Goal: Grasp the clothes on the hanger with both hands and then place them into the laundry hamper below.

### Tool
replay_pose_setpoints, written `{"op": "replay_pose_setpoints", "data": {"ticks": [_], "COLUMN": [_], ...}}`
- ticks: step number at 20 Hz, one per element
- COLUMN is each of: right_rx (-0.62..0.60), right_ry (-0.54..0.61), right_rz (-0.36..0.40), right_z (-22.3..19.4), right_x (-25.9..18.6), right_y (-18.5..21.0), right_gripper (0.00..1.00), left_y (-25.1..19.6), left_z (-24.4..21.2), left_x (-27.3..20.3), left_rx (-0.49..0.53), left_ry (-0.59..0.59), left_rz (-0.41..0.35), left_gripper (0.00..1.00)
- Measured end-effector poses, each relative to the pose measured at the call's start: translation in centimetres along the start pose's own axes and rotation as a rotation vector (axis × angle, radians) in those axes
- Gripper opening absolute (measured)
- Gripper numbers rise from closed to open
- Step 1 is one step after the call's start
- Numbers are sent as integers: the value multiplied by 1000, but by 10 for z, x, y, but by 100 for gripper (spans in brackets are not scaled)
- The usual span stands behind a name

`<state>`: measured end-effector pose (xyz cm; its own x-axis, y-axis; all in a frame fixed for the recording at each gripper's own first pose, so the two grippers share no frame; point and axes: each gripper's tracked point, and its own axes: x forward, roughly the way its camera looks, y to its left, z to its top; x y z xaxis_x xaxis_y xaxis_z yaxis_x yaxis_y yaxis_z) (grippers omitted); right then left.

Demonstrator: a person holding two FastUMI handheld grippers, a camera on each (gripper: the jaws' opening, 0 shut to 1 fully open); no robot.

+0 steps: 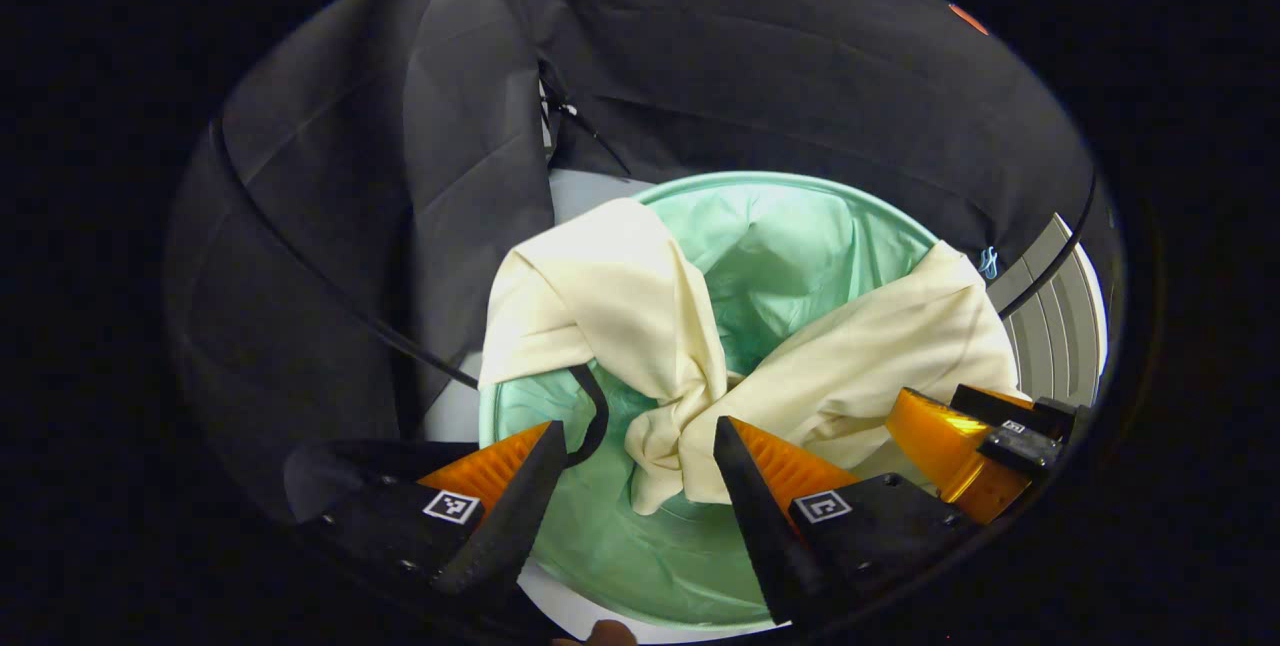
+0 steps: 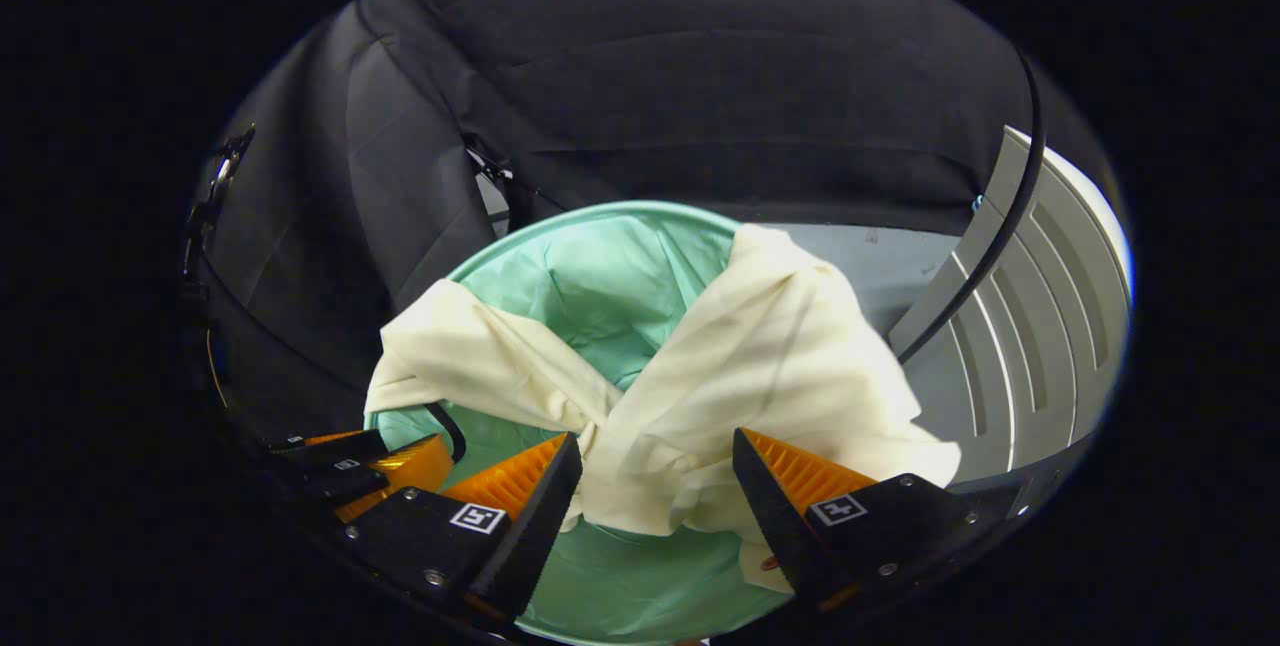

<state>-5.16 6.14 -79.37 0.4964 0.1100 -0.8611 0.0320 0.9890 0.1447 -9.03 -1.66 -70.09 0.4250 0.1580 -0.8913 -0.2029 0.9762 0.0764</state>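
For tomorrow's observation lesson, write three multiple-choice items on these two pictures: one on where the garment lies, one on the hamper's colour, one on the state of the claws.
1. Where does the cream garment lie?
A. draped over the hamper's rim and into it
B. on a hanger
C. flat on the floor

2. What colour is the hamper?
A. red
B. mint green
C. yellow

3. How do the left claw and right claw stand?
A. both shut on the garment
B. one shut
C. both open

Answers: 1 A, cloth hangs across the rim on two sides; 2 B, its lining is pale green; 3 C, each claw's fingers stand wide apart, pressing nothing.
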Motion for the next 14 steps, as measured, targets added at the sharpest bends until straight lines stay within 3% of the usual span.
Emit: {"op": "replay_pose_setpoints", "data": {"ticks": [9, 14], "right_rx": [-37, -1], "right_ry": [-112, -278], "right_rz": [4, 29], "right_z": [66, 131], "right_x": [-54, -121], "right_y": [7, 20], "right_gripper": [94, 94], "left_y": [-12, -21], "left_z": [61, 121], "left_x": [-71, -122], "left_rx": [41, 59], "left_ry": [-170, -312], "left_rz": [-22, -51], "left_gripper": [100, 99]}}
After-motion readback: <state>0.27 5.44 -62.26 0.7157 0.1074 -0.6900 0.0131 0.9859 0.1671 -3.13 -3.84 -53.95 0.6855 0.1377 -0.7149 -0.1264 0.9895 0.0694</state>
